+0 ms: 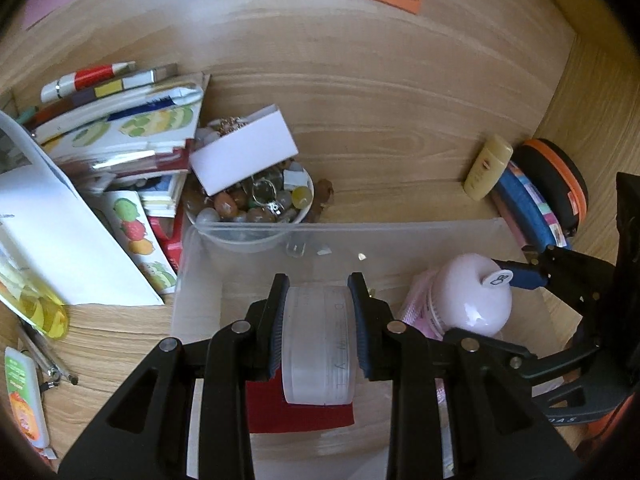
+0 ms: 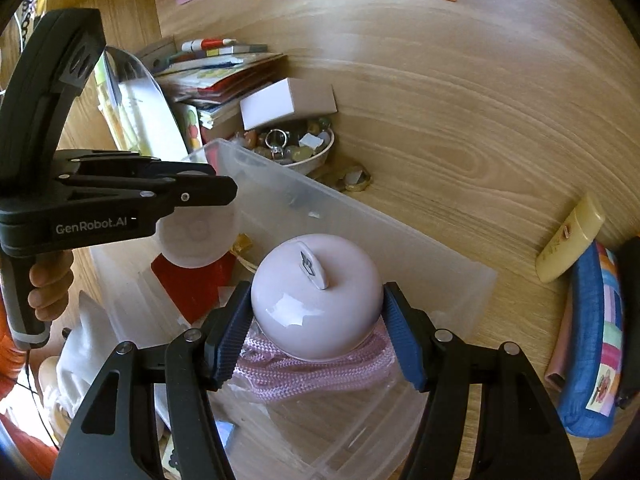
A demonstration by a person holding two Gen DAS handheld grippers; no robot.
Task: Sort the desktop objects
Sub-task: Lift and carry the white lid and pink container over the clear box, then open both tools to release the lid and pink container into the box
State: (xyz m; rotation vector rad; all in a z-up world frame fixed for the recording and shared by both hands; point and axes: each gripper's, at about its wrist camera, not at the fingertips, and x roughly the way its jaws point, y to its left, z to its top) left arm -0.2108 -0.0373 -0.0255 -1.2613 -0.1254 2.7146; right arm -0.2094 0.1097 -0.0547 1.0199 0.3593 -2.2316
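Depositing step: over the clear bin (image 1: pixel 400 232) my left gripper (image 1: pixel 319 332) clamps a frosted tape roll (image 1: pixel 319 344), my right gripper (image 2: pixel 318 330), at its 3 o'clock, closes on the pink apple-shaped ornament (image 2: pixel 316 300); next, I judge, lower and release.

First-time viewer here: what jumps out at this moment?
Both grippers hold something over the clear plastic bin: the left gripper clamps a frosted roll of tape, the right gripper a glossy pink apple-shaped jar. Behind the bin sits a bowl of stones beside a messy stack of booklets.
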